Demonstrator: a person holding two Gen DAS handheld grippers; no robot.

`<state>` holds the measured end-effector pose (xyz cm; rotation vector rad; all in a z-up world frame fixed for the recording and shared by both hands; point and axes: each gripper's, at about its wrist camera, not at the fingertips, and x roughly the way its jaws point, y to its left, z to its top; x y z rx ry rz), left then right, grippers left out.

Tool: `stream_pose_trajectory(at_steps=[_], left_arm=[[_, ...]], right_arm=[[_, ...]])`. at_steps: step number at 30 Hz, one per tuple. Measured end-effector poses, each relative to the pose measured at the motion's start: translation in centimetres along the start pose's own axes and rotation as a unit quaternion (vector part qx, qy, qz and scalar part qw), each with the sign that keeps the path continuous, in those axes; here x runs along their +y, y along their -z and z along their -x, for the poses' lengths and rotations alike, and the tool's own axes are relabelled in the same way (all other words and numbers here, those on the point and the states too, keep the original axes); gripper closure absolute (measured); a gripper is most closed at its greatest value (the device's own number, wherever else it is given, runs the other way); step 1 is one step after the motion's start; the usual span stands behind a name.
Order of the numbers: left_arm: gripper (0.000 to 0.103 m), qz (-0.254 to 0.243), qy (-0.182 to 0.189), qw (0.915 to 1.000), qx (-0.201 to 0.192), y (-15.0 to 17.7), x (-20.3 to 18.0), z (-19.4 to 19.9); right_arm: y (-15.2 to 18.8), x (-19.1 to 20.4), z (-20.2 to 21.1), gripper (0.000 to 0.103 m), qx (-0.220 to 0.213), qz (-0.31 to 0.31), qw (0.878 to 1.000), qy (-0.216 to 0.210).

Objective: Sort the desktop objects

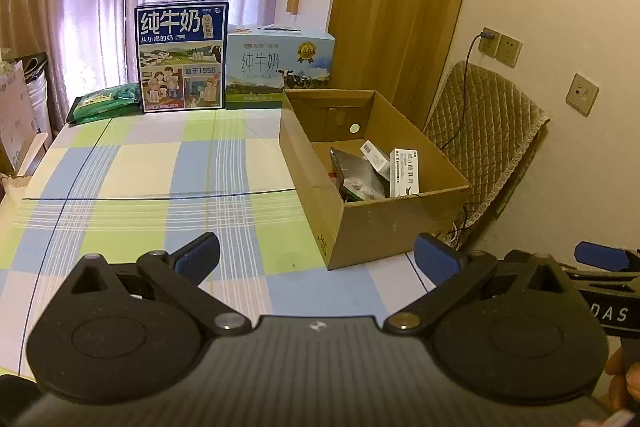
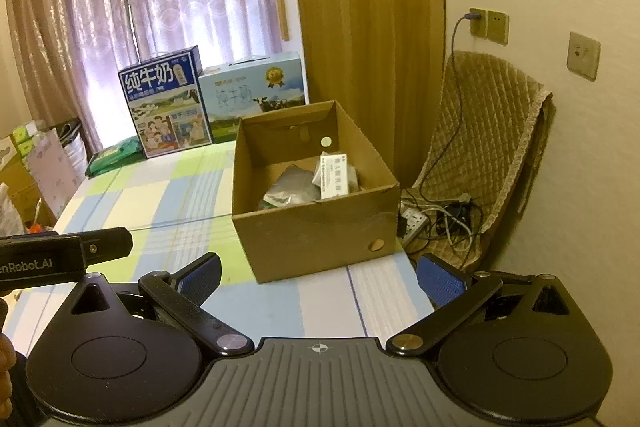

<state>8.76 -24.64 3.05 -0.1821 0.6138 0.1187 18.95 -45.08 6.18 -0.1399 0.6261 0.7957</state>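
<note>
The cardboard box (image 1: 372, 183) stands at the right side of the counter (image 1: 152, 167) and already holds small white cartons (image 1: 404, 173) and a grey pouch (image 1: 356, 175). Both the left tool (image 1: 316, 259) and the right tool (image 2: 320, 275) are released and empty, near the box. To finish well, I think it is best to check the counter for loose objects, such as the green packet (image 1: 106, 103) beside the milk cases (image 1: 182, 57).

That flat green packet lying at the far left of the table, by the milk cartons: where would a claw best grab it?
A guess: by the near edge of the green packet, coming in low from the front. It lies flat on the tablecloth with the dark blue milk carton tight against its right end, so the thin near edge is the free part. The left claw is nearer.
</note>
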Motion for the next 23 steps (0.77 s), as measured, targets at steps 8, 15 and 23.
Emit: stream_pose_trajectory(at_steps=[8, 15, 23], left_arm=[[0.001, 0.005, -0.004, 1.0, -0.002, 0.03, 0.06, 0.13], [0.001, 0.005, -0.001, 1.0, 0.0, 0.11, 0.09, 0.15], [0.001, 0.01, 0.008, 0.9999, -0.007, 0.42, 0.33, 0.38]], right_arm=[[0.1, 0.07, -0.06, 0.002, 0.001, 0.001, 1.0, 0.001], [0.13, 0.12, -0.11, 0.002, 0.002, 0.002, 1.0, 0.001], [0.35, 0.09, -0.3, 0.002, 0.005, 0.003, 1.0, 0.001]])
